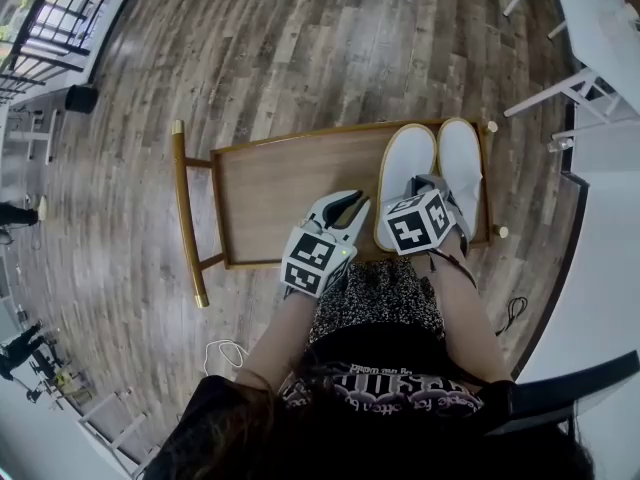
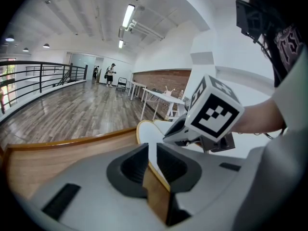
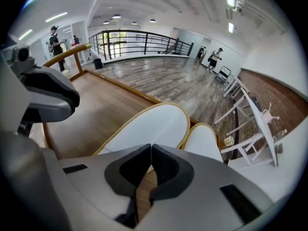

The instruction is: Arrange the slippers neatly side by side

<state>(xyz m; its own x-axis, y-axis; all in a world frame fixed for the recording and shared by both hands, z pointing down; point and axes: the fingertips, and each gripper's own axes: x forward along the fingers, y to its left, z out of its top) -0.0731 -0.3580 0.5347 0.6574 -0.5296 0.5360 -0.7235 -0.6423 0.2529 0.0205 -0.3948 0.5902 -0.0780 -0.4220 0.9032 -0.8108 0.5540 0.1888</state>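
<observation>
Two white slippers with yellow rims lie side by side, touching, at the right end of a low wooden tray table [image 1: 290, 183]: the left slipper [image 1: 405, 163] [image 3: 149, 124] and the right slipper [image 1: 462, 158] [image 3: 206, 138]. My right gripper [image 1: 430, 182] [image 3: 150, 148] hovers over the near ends of the pair, pointing steeply down, its jaws shut with nothing between them. My left gripper [image 1: 352, 200] [image 2: 152, 149] rests over the wood just left of the left slipper [image 2: 146, 133]. Its jaws stand a narrow gap apart and hold nothing.
The table's left half is bare wood, with a raised rim and a handle rail [image 1: 186, 218] at the left end. White tables and chairs [image 1: 590, 38] stand at the upper right, a black railing [image 1: 50, 18] at the upper left. Cables [image 1: 225, 353] lie on the plank floor.
</observation>
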